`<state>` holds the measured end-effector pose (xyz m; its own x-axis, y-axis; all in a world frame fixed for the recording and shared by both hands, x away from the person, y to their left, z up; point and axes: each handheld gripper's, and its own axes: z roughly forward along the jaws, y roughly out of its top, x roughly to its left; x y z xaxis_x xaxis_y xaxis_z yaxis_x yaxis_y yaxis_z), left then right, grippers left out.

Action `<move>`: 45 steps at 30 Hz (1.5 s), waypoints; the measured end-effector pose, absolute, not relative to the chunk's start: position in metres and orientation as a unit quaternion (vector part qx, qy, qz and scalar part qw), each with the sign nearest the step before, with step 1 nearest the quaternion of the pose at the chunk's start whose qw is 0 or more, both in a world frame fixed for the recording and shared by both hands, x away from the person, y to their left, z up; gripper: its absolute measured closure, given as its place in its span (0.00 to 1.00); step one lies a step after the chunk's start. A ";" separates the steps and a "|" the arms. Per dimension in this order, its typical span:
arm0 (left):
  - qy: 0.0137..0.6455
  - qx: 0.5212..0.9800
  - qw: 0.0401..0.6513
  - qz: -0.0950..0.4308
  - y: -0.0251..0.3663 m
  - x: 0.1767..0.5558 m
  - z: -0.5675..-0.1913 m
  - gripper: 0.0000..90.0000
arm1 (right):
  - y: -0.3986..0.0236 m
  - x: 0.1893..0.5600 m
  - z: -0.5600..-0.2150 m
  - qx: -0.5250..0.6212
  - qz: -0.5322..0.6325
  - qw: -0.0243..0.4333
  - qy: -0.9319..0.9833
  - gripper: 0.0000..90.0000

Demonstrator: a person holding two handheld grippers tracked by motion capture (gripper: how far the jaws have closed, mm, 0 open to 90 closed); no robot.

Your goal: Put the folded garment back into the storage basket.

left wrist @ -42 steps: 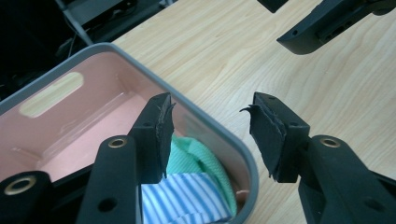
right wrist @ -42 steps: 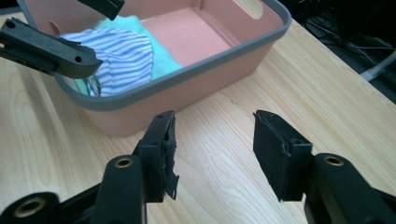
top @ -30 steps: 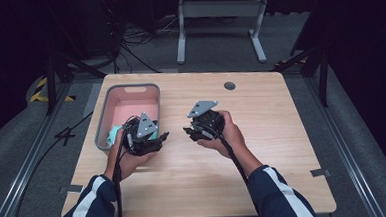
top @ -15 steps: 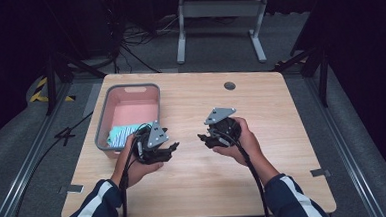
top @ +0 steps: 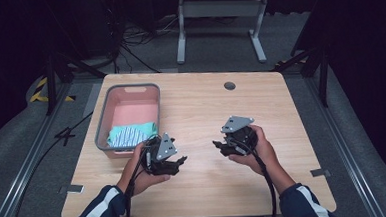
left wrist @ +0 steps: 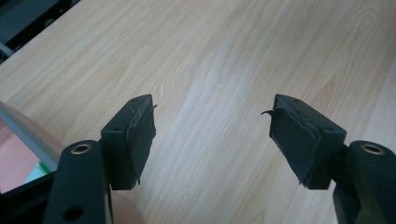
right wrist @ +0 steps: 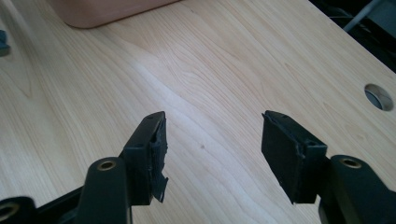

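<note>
A pink bin with a grey rim [top: 129, 111] stands at the left of the wooden table [top: 201, 113]; a folded teal-and-white striped cloth [top: 131, 134] lies in its near end. My left gripper [top: 176, 163] is held just in front of the bin's near right corner, pointing right. In the left gripper view it [left wrist: 212, 128] is open over bare wood, with the bin's corner [left wrist: 18, 144] at the left edge. My right gripper [top: 220, 146] is held at centre right, pointing left. In its own view it [right wrist: 212, 140] is open, nothing between the jaws.
A round cable hole [top: 229, 85] is set in the far part of the table, and it [right wrist: 379, 96] sits at the right edge of the right gripper view. The bin's pink wall [right wrist: 107, 9] is ahead of the right gripper. Metal stand legs [top: 216, 9] stand beyond the table.
Both hands have drawn back toward the near edge and moved apart. The left gripper has left the bin, and the striped cloth now lies uncovered inside it.
</note>
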<state>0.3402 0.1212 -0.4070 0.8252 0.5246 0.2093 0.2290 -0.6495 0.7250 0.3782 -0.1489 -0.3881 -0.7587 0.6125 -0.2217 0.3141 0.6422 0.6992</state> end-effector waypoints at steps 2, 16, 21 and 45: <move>0.211 0.886 0.359 0.202 0.120 0.338 -0.411 0.33 | -0.156 0.376 -0.391 0.272 0.331 0.225 0.875 0.47; 0.188 0.913 0.315 0.180 0.111 0.336 -0.440 0.31 | -0.200 0.359 -0.418 0.292 0.323 0.231 0.870 0.45; 0.187 0.913 0.315 0.179 0.114 0.335 -0.445 0.32 | -0.210 0.355 -0.425 0.295 0.316 0.234 0.871 0.44; 0.209 0.918 0.303 0.146 0.143 0.328 -0.469 0.29 | -0.275 0.327 -0.471 0.349 0.318 0.210 0.856 0.36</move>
